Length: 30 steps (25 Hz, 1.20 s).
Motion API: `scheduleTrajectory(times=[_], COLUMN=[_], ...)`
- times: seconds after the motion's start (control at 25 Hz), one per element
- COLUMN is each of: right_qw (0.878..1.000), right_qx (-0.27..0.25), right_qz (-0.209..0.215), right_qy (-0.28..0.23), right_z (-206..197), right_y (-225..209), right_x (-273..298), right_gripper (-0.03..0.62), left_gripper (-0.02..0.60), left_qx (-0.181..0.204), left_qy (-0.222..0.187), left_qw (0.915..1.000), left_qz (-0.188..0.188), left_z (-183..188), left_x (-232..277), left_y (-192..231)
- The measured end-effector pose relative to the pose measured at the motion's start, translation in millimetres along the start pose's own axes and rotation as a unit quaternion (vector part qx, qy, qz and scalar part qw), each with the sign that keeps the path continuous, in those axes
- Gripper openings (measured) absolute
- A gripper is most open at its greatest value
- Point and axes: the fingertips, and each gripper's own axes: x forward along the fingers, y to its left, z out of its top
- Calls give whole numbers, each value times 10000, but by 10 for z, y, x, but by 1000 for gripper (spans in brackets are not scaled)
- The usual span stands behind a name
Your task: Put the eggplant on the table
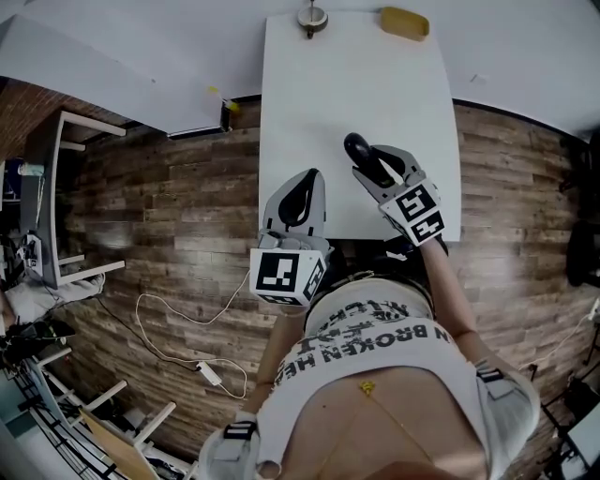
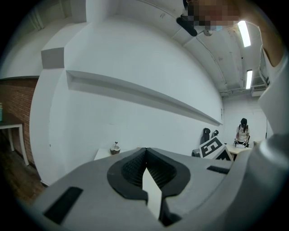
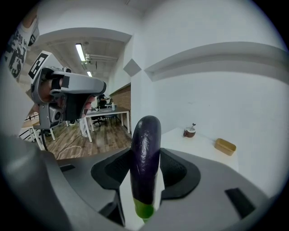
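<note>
A dark purple eggplant with a green stem end stands upright between the pads of my right gripper, which is shut on it. In the head view that right gripper holds the eggplant over the near half of the white table. My left gripper hovers at the table's near left edge. In the left gripper view the left gripper has its jaw tips together with nothing between them.
A small brown bowl-like thing and a tan block sit at the table's far edge, against a white wall. Wooden floor surrounds the table, with a white cable and a white desk frame to the left.
</note>
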Motion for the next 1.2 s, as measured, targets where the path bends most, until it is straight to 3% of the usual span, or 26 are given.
scheduleTrajectory(times=[0.76, 1.2], right_qw=[9937, 9871], right_qx=[128, 52], right_qz=[547, 646], right_qy=[971, 1465], right_z=[-608, -949], right_y=[152, 154], right_x=[432, 657], right_gripper=[198, 198], left_gripper=[-2, -2], left_qx=[-148, -210], left_qy=[101, 250], left_qw=[9994, 9989], left_qz=[304, 332], left_z=[-137, -256], left_x=[-144, -166], left_y=[241, 307])
